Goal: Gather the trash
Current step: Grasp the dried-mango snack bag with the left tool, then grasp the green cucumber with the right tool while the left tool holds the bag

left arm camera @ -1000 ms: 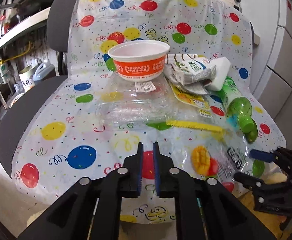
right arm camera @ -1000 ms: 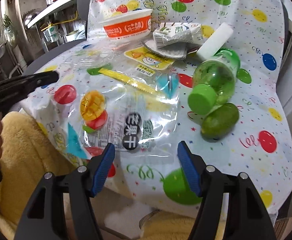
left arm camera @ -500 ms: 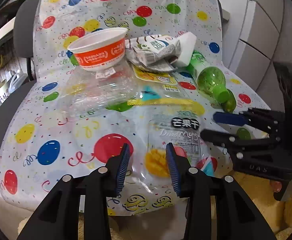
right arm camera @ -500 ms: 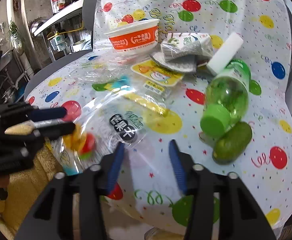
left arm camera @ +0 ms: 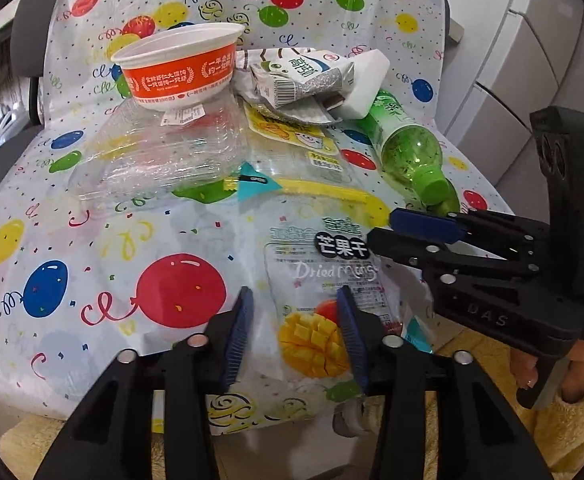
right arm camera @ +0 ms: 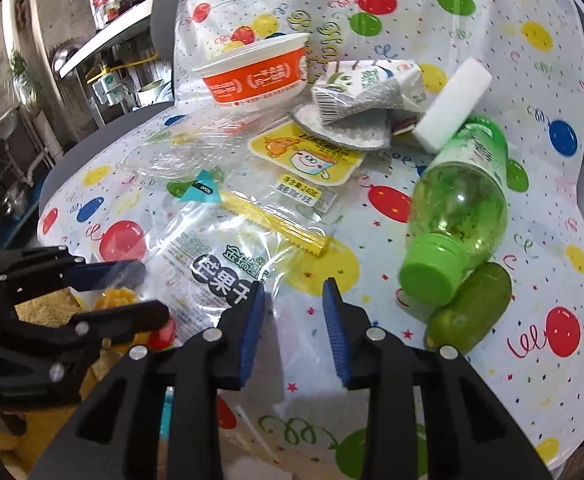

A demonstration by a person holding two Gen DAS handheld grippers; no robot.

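Both tools part-open, nothing gripped; left tool [left arm camera: 293, 312] astride mango bag [left arm camera: 323, 280] at cloth's [left arm camera: 72, 240] front edge; right tool [right arm camera: 293, 296] beside.

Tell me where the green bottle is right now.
The green bottle lies on its side at the right of the balloon-print cover, cap toward the camera, between the white block behind it and a green fruit touching its cap end.

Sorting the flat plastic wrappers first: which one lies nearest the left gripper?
The dried mango bag, printed with cut mango, lies between the left gripper's open fingers. The yellow cartoon-face wrapper sits farther back, by the orange bowl.
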